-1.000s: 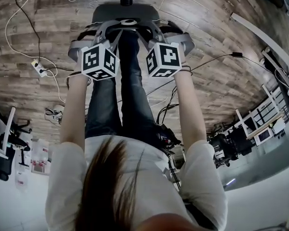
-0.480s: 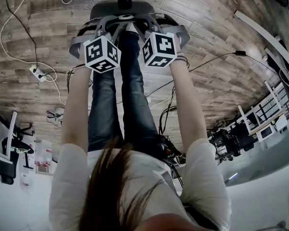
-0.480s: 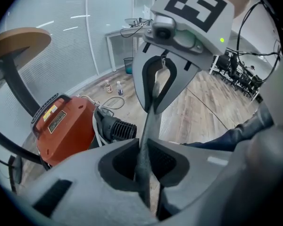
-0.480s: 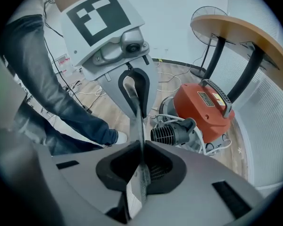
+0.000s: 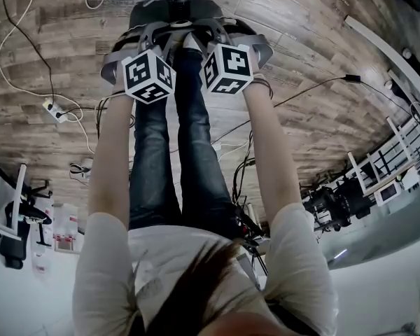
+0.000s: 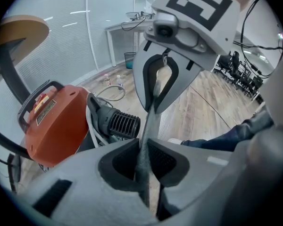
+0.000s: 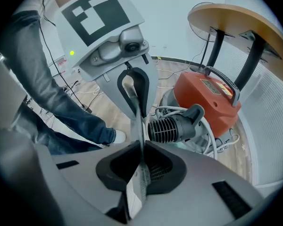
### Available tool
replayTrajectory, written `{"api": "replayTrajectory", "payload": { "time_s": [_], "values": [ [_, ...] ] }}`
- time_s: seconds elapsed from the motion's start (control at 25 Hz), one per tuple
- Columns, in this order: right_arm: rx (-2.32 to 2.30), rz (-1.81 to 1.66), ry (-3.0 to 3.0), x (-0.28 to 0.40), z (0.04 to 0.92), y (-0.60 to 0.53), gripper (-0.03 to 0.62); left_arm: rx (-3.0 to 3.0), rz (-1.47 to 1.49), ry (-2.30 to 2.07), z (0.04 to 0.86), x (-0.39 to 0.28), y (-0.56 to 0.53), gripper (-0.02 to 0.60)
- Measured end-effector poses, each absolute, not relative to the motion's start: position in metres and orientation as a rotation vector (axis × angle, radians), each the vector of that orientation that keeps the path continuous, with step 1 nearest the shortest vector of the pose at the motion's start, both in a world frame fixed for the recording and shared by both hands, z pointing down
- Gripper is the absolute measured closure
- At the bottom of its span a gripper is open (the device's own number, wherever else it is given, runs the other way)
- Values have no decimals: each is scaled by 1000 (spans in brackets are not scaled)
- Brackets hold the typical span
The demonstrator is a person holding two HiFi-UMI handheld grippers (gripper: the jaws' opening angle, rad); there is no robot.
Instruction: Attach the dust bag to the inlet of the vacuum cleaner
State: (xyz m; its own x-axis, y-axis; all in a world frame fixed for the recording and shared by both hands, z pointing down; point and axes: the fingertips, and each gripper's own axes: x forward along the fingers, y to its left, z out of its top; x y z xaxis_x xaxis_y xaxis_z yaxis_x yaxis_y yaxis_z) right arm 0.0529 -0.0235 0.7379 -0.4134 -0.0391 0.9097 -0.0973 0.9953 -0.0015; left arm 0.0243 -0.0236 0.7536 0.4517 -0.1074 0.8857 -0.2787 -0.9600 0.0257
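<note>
Dust bag (image 6: 150, 121) spans left gripper (image 6: 142, 161) to right gripper (image 7: 142, 166), vacuum cleaner (image 6: 56, 121) beyond.

Your dust bag (image 6: 150, 121) is a thin grey sheet, seen edge-on. It runs straight between your left gripper (image 6: 144, 161) and right gripper (image 7: 141, 161), both pinched onto it. It shows a white printed patch at the right gripper's end. The bag is in the air, near the vacuum cleaner (image 7: 212, 102) but apart from it. The vacuum cleaner is orange-red with a black handle (image 7: 221, 81) and sits on the wood floor (image 7: 108, 112). A black slotted barrel (image 7: 172, 128) and a looped white hose (image 7: 212, 140) lie against its near side. Can't tell where the inlet is.
</note>
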Motion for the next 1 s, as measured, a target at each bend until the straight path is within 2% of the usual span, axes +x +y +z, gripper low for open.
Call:
{"api": "replayTrajectory", "payload": {
  "time_s": [1.0],
  "values": [
    [99, 36, -1992, 57, 745, -51, 559, 2531, 1527, -402, 757, 28, -47, 532]
  ]
}}
